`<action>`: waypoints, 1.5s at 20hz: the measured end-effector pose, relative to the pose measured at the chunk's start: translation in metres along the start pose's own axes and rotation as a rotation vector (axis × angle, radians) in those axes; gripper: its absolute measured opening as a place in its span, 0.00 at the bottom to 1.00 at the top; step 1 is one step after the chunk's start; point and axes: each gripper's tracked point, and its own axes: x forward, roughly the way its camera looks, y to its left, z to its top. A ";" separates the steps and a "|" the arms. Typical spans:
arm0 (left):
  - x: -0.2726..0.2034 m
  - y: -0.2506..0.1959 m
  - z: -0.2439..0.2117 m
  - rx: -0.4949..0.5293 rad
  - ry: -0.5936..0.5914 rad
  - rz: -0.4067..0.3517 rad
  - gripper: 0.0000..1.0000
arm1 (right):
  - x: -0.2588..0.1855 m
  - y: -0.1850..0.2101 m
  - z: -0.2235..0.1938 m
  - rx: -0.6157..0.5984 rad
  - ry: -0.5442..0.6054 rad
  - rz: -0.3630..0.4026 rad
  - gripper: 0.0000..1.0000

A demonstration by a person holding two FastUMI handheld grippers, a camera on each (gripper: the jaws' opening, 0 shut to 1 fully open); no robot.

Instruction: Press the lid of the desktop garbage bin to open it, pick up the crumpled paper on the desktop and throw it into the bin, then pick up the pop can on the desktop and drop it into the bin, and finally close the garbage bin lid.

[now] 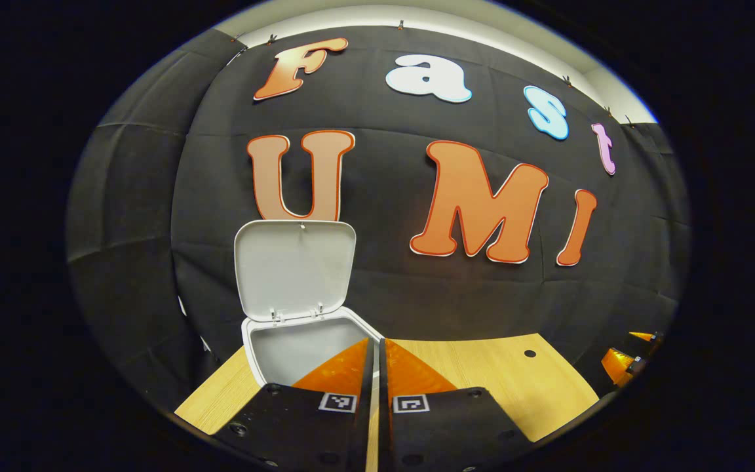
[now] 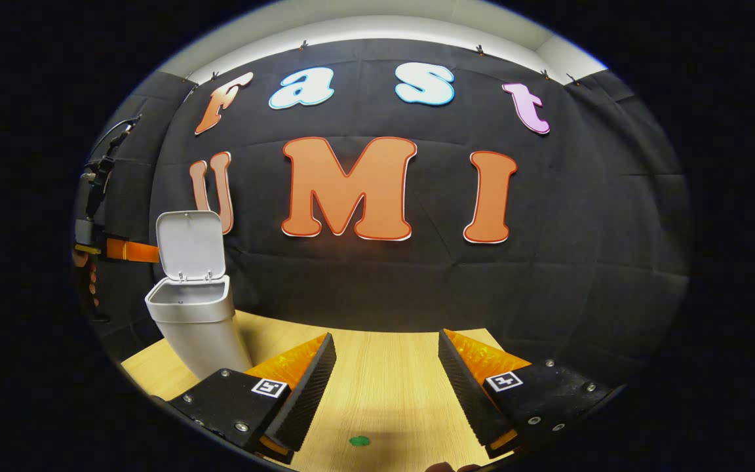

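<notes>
Left gripper [image 1: 375,367] held just in front of the garbage bin [image 1: 256,357], fingers pressed flat together with nothing between them; probably posed that way for pushing rather than grasping, a closed tip suiting a press on the lid. Lid [image 1: 295,269] stands upright on its rear hinge, pale inner face turned toward the camera, so the closing step looks not yet done. Right gripper [image 2: 384,373] held low over the wooden desktop [image 2: 384,367], fingers spread wide and empty, well apart from the bin; likely parked out of the way. Bin seen in the right gripper view as a white tapered tub [image 2: 197,324] at the desk's far left corner against the black cloth wall, mouth open, lid [image 2: 191,246] tilted slightly back. Interior visible in the left gripper view as plain pale wall; contents hidden, so cannot tell whether the crumpled paper and pop can lie inside. Small green dot [image 2: 359,441] on the desk between the right fingers.
</notes>
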 end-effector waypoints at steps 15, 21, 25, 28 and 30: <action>-0.016 -0.017 -0.024 -0.002 -0.058 -0.045 0.94 | 0.003 0.003 -0.056 0.006 0.164 0.042 0.94; -0.027 -0.008 -0.035 0.072 -0.060 -0.054 0.94 | 0.013 0.014 -0.170 -0.037 0.427 0.068 0.95; -0.029 0.010 -0.051 0.084 -0.020 -0.042 0.94 | 0.010 0.031 -0.250 0.015 0.607 0.088 0.95; -0.027 0.023 -0.060 0.069 0.001 -0.030 0.94 | 0.016 0.031 -0.275 -0.006 0.667 0.094 0.95; -0.026 0.029 -0.064 0.047 0.014 -0.022 0.94 | 0.023 0.034 -0.285 -0.005 0.705 0.101 0.95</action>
